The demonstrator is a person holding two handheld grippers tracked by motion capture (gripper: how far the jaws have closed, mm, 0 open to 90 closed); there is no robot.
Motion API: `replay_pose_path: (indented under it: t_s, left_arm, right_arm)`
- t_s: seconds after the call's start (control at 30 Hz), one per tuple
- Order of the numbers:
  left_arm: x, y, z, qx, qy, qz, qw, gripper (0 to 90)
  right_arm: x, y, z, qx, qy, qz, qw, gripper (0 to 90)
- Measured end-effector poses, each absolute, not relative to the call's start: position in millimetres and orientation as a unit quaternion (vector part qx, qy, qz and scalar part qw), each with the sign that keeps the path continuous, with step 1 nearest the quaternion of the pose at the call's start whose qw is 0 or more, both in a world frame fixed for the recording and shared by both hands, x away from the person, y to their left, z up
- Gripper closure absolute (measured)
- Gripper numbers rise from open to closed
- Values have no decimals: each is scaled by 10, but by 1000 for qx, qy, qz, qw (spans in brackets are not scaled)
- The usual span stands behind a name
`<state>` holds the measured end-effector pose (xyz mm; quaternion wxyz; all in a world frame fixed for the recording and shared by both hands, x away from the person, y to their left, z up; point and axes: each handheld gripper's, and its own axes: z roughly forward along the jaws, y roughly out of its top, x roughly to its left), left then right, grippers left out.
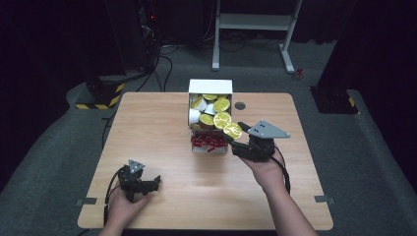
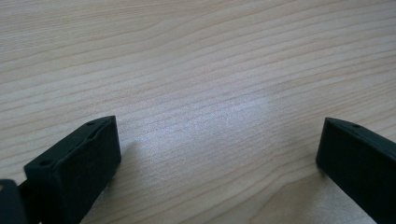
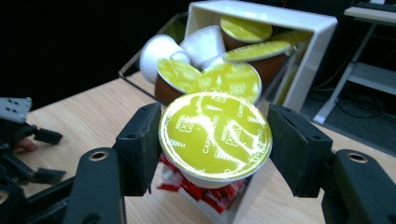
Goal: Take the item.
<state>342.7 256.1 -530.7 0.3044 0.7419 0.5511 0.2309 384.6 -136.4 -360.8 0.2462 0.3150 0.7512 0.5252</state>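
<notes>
My right gripper (image 1: 235, 133) is shut on a coffee capsule (image 1: 232, 130) with a yellow-green foil lid, held just right of the white box (image 1: 210, 86). In the right gripper view the capsule (image 3: 215, 135) sits lid up between both black pads (image 3: 140, 144), above red sachets (image 3: 210, 196) in the box's near compartment. Several more capsules (image 3: 233, 79) are piled in the far compartment of the box (image 3: 308, 28). My left gripper (image 1: 155, 184) rests low near the table's front left, open. In its own view, its jaws stand wide apart over bare wood (image 2: 217, 93).
The wooden table (image 1: 162, 128) has a round cable hole (image 1: 240, 105) right of the box. Beyond the table stand a white desk frame (image 1: 255, 22) and a black-and-yellow striped base (image 1: 101, 96) on the grey floor.
</notes>
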Motion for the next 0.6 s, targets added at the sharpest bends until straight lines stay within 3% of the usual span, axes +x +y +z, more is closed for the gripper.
replay_pose_path:
  t_s: [0.6]
  left_arm:
    - [3427, 2560, -5308, 741, 552, 231, 305, 2]
  right_arm:
    - [3795, -1643, -3837, 341, 748, 509, 254, 382]
